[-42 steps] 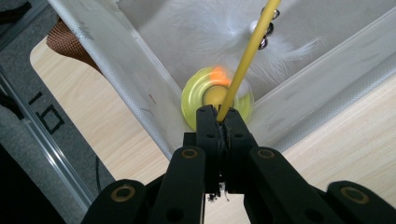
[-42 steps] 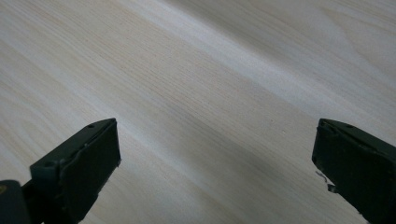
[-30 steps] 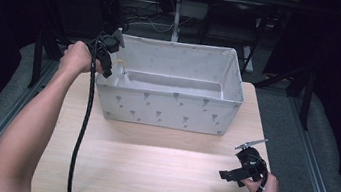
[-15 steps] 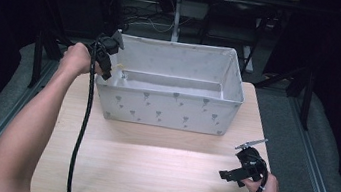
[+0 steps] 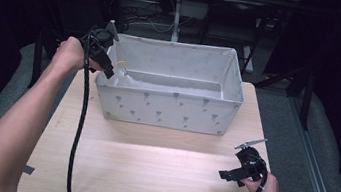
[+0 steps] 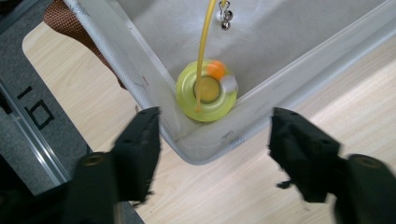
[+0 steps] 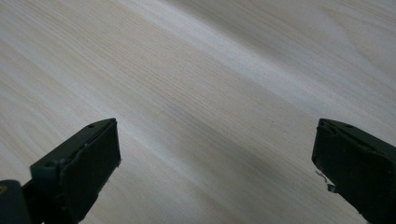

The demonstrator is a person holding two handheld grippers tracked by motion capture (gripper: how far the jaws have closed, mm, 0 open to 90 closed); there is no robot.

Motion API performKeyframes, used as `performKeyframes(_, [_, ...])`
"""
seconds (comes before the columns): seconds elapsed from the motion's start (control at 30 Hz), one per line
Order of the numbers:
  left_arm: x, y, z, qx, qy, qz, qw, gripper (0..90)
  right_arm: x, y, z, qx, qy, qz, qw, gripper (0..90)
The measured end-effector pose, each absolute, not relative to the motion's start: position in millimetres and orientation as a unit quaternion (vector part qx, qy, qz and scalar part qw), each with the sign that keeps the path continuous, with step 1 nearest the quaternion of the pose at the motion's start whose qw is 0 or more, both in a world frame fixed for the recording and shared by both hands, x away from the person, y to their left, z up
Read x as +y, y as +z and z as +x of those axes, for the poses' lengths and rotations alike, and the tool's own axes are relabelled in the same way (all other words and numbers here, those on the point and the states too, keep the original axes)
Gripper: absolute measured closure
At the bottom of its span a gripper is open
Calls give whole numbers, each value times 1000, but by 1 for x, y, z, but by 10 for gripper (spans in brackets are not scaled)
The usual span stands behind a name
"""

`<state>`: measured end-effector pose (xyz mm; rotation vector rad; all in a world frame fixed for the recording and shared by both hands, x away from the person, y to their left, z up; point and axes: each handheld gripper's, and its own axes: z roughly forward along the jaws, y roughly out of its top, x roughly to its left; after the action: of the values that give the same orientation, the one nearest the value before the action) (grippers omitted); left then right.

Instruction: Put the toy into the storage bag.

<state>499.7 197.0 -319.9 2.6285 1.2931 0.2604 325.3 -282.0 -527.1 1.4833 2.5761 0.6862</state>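
Note:
A yellow-green round disc (image 6: pixel 206 92) with a small orange ball and a white piece on it sits in the near-left inside corner of a grey fabric bin (image 5: pixel 171 109). A yellow string (image 6: pixel 205 42) runs up from the disc's middle, and a small metal bead (image 6: pixel 225 21) hangs beside it. In the high view the disc (image 5: pixel 121 65) shows pale, just inside the bin's rim. My left gripper (image 6: pixel 215 126) hovers over that corner (image 5: pixel 110 73), open, with nothing between its jaws. My right gripper (image 5: pixel 225 175) rests low over the table's near right, open and empty (image 7: pixel 215 140).
The bin stands at the back of the wooden table (image 5: pixel 147 173) and takes up most of its width. A grey mat (image 6: pixel 32 116) borders the table's left side. The left gripper's cable (image 5: pixel 78 128) hangs down across the table's left part.

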Motion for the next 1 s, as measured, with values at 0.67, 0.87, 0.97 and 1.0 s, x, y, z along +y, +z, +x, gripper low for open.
performKeyframes(0.67, [206,-301,448,410,107,898,120,98,-281,-527,325,843,225,486,45,7])
performKeyframes(0.87, [212,-304,425,401,109,901,123,84,-281,-527,325,846,221,484,43,7])
performKeyframes(0.97, [216,-307,414,396,113,903,125,83,-281,-526,325,846,219,484,42,7])
performKeyframes(1.0, [217,-309,410,394,114,903,128,83,-281,-527,325,846,223,483,44,7])
